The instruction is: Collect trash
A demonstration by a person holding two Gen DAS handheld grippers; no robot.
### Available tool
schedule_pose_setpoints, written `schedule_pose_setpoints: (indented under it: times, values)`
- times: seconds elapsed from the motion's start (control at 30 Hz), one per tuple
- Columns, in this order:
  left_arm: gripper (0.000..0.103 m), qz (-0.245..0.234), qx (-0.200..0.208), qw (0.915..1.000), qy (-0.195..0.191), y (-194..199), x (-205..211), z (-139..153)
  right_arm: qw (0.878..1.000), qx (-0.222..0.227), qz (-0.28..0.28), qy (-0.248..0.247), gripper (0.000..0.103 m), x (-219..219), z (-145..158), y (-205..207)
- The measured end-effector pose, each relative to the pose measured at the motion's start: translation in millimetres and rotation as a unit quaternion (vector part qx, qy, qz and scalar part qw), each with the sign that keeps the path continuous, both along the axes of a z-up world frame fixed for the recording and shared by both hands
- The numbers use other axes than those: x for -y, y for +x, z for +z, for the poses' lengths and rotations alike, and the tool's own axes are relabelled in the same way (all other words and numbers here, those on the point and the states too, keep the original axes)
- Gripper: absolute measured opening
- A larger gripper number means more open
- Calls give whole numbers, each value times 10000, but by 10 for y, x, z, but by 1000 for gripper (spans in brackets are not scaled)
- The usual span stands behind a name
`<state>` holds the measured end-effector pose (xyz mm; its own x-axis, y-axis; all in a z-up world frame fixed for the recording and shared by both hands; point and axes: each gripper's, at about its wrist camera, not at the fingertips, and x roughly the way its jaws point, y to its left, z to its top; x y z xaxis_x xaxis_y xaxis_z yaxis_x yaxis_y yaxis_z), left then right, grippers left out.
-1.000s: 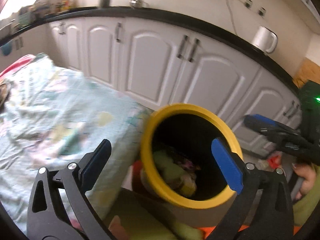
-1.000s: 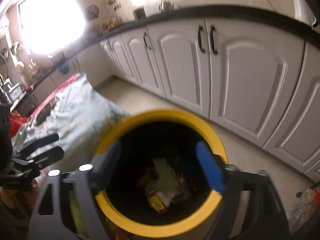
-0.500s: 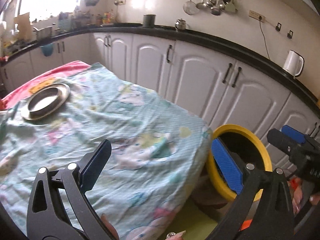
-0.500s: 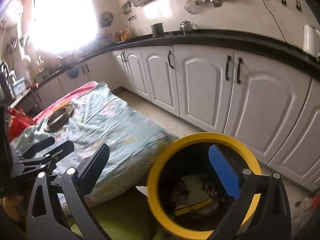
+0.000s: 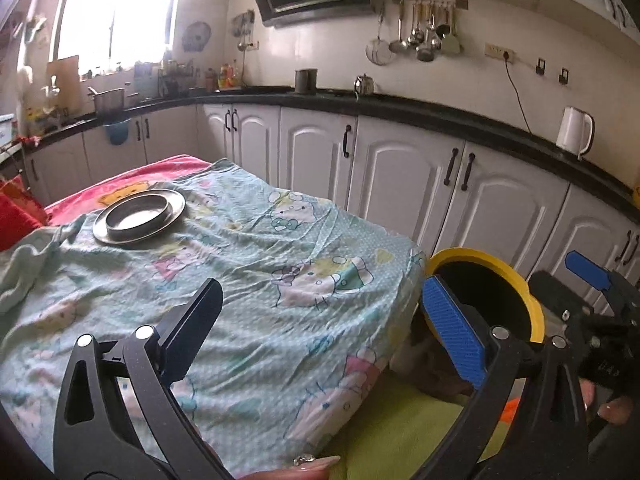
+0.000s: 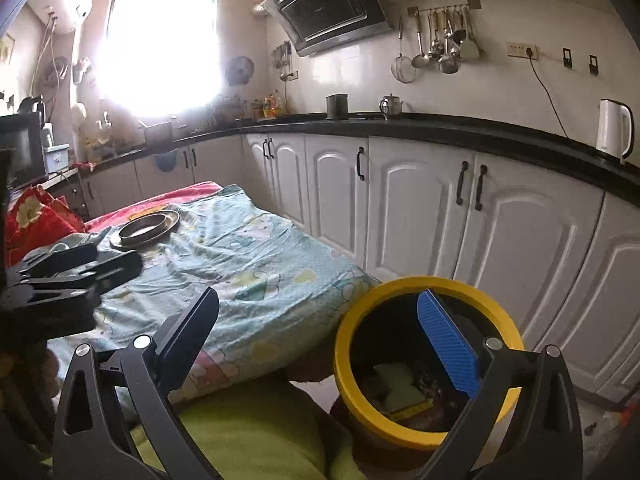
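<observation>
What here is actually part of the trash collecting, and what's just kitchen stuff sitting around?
Part of the job: yellow-rimmed bin with wrappers inside; left gripper and right gripper, both open and empty.

Just lying about: steel plate on the patterned cloth, white kettle, hanging utensils.

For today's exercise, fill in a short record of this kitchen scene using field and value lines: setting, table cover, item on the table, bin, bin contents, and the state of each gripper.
setting: kitchen with white cabinets under a black counter
table cover: light blue cartoon-print cloth
item on table: round metal plate, at the far end
bin: yellow-rimmed bin on the floor beside the table
bin contents: wrappers and paper scraps
left gripper: open, nothing between its jaws
right gripper: open, nothing between its jaws
</observation>
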<state>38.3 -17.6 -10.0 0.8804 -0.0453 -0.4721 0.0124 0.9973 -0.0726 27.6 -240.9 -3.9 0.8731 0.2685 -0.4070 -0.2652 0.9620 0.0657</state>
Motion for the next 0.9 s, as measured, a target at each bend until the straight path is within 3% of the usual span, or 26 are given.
schedule_pose_setpoints:
  times: [0.13, 0.9]
  values:
    - [92, 124, 180, 9997, -55, -138, 4, -34, 9994, 276, 181, 42, 97, -5, 27, -141]
    - [92, 119, 259, 9996, -83, -185, 30, -36, 9997, -6, 248, -40, 97, -72, -29, -35]
